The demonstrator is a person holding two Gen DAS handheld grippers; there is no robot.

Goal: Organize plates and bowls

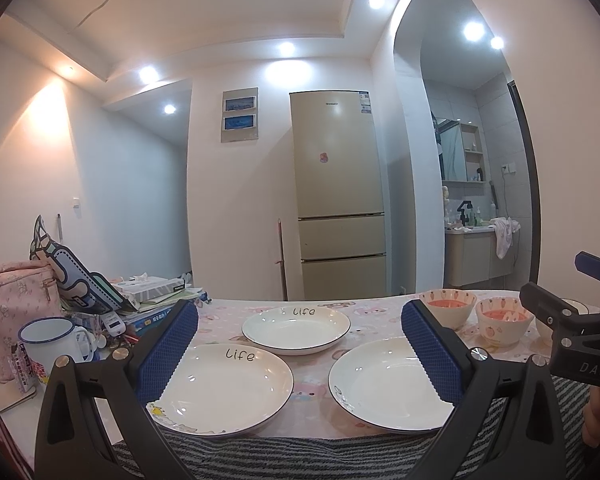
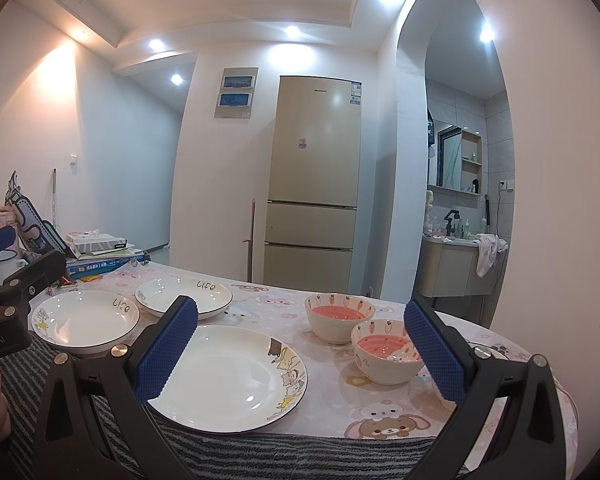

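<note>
Presently, stock at the table edge, listed from the claws outward.

Left gripper [image 1: 300, 356]: jaws spread wide, holding nothing, hovering level above the near edge of the table [image 1: 320, 384]. Right gripper [image 2: 300, 352]: likewise spread wide and empty, just to the left gripper's right.

Item 1: near-left plate [image 1: 224, 388], directly below and ahead of the left claw's left finger; white, shallow, dark rim line, "Life" lettered at the far side, cartoon print at the near rim.

Item 2: near-right plate [image 2: 228, 376], under the right claw's left finger and beneath the left claw's right finger; same white glaze, cartoon animals along one rim. It overhangs a grey striped cloth [image 2: 220, 456] at the table edge.

Item 3: far plate [image 1: 296, 328], centred beyond the left claw's gap, well ahead; also marked "Life".

Items 4 and 5: two bowls, the nearer bowl [image 2: 384, 356] just inside the right claw's right finger, the farther bowl [image 2: 338, 318] behind it; cream outside with strawberry and carrot prints, pink inside. They sit close together; contact cannot be told.

Step in hand, by judgement: nothing gathered yet, all pieces lying separate. The next move likely calls for lowering one claw onto a plate rim and pinching it thinly, since glazed rims may slip.
</note>
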